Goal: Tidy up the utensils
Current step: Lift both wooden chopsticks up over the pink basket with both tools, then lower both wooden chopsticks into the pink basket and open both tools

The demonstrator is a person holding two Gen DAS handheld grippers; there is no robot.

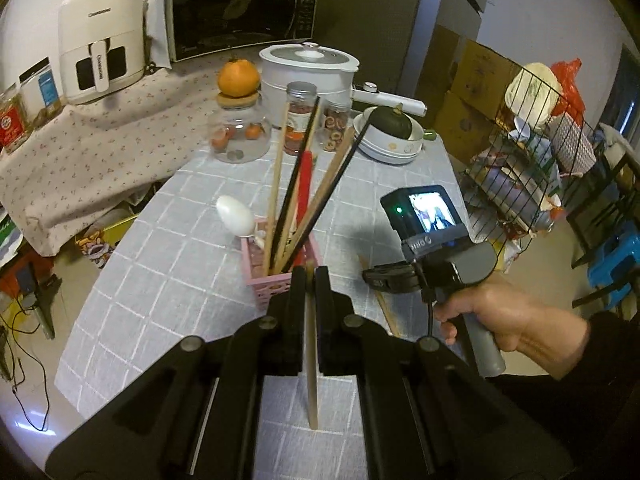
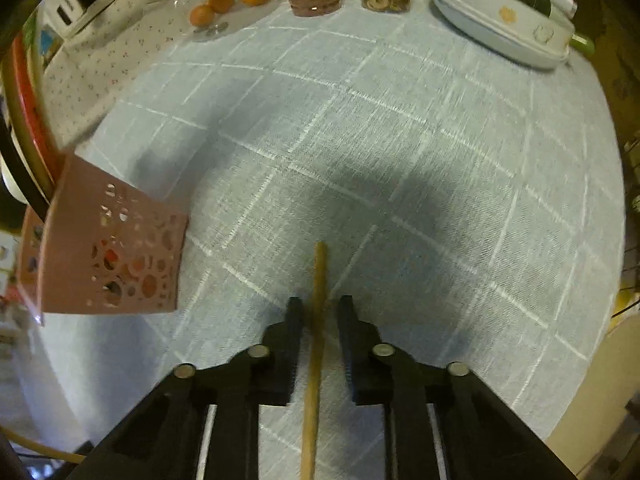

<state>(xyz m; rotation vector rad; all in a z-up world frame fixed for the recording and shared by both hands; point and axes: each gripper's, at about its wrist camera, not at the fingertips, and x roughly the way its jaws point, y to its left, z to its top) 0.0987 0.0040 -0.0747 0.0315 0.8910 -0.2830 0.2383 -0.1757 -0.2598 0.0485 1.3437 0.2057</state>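
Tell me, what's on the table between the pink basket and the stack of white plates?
Nothing: in the right wrist view, only bare checked tablecloth stretches from the pink basket to the white plates. The jars stand farther back.

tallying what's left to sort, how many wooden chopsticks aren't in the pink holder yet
2: one chopstick clamped in the left gripper, one chopstick on the tablecloth between the right gripper's fingers. Others may be hidden.

Pink holder [image 1: 280, 276] upright (chopsticks [image 1: 296, 200], spoon [image 1: 236, 216] inside).
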